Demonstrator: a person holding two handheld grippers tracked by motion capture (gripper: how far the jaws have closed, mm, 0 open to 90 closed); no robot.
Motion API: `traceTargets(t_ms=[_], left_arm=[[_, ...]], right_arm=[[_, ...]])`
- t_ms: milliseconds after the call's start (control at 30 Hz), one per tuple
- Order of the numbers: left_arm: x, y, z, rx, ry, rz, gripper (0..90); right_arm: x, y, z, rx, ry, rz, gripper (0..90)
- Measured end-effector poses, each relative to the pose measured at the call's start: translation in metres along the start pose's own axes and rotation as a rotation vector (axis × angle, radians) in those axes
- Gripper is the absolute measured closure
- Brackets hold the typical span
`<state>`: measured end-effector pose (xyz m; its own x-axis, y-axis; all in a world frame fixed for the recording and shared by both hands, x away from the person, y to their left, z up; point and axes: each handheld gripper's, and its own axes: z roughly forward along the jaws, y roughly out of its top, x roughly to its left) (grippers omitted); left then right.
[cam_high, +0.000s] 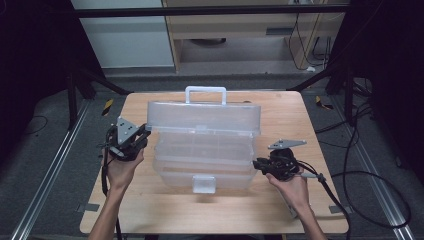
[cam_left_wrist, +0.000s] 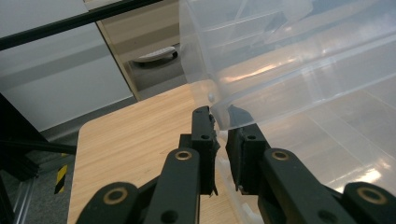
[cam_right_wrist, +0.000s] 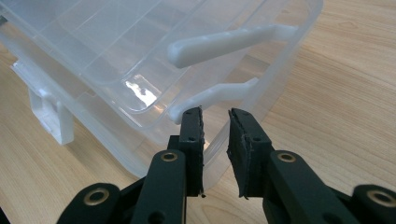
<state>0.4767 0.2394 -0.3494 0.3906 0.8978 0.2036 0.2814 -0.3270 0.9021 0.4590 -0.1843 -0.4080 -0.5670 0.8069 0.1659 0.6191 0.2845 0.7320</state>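
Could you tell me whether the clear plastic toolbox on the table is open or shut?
Open: the toolbox has its lid raised and its tiered trays exposed.

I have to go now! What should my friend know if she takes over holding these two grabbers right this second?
Left gripper: jaws nearly shut, pinching the edge of the clear plastic lid at its left end.
Right gripper: jaws slightly apart at the white plastic side arm on the box's right end; whether they press on it, I cannot tell.
The clear plastic compartment box sits mid-table on the wooden table, lid partly raised, trays showing.
Left: finish moving the lid, which way I can't tell.
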Motion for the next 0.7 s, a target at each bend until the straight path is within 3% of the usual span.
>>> traceTargets(t_ms=[233, 700], left_arm=[[0.002, 0.002, 0.001, 0.004, -0.005, -0.007, 80.7], [0.002, 0.004, 0.003, 0.014, -0.001, -0.011, 80.9]], right_arm=[[0.001, 0.000, 0.000, -0.007, -0.013, -0.013, 76.1], [0.003, -0.002, -0.008, -0.002, -0.001, -0.047, 64.9]])
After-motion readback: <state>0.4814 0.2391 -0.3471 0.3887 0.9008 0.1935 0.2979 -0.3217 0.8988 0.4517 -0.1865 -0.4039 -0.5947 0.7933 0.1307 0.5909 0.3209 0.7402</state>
